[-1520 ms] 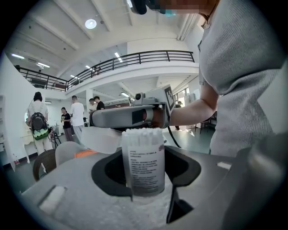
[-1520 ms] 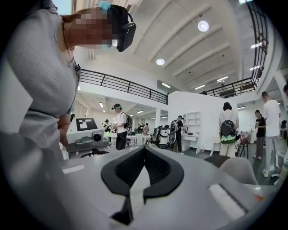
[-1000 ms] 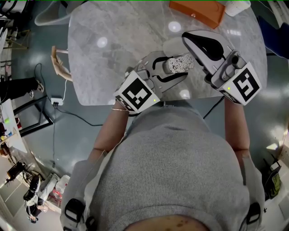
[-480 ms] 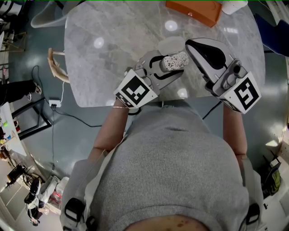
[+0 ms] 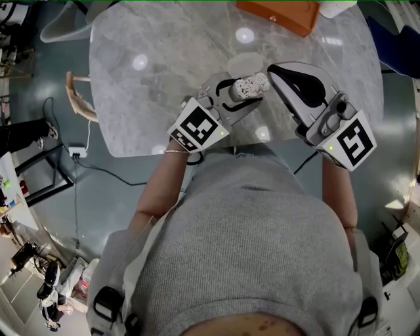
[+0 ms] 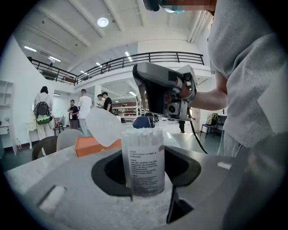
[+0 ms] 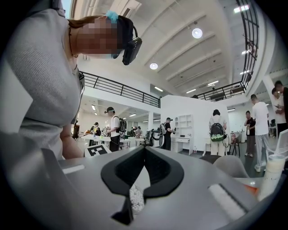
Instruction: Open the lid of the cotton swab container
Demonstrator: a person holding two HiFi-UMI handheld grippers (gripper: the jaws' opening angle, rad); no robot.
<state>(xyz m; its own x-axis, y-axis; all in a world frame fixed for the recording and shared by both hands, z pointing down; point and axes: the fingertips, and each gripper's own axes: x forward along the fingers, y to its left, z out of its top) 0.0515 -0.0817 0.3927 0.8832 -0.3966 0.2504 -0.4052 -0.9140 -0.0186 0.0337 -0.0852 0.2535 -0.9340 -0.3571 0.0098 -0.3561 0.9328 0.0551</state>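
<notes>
My left gripper [image 5: 244, 92] is shut on the cotton swab container [image 5: 250, 86], a clear tube with a printed label, packed with white swabs. In the left gripper view the container [image 6: 143, 157] stands upright between the dark pads, and its translucent lid [image 6: 102, 127] is flipped open to the left. The lid [image 5: 245, 63] shows in the head view as a pale disc beyond the container. My right gripper [image 5: 275, 69] is shut and holds nothing, just right of the container. In the right gripper view its jaws [image 7: 144, 152] meet, and swab heads [image 7: 135, 200] show through the gap below.
The grey marble table [image 5: 164, 72] carries an orange box [image 5: 279, 14] at its far edge and a white object [image 5: 339, 6] beside it. A chair [image 5: 77, 98] stands at the table's left. Several people stand in the hall behind. A white bottle [image 7: 273, 173] is at the right.
My left gripper has carried the container a little to the left and farther up the picture. The right gripper has hardly moved.
</notes>
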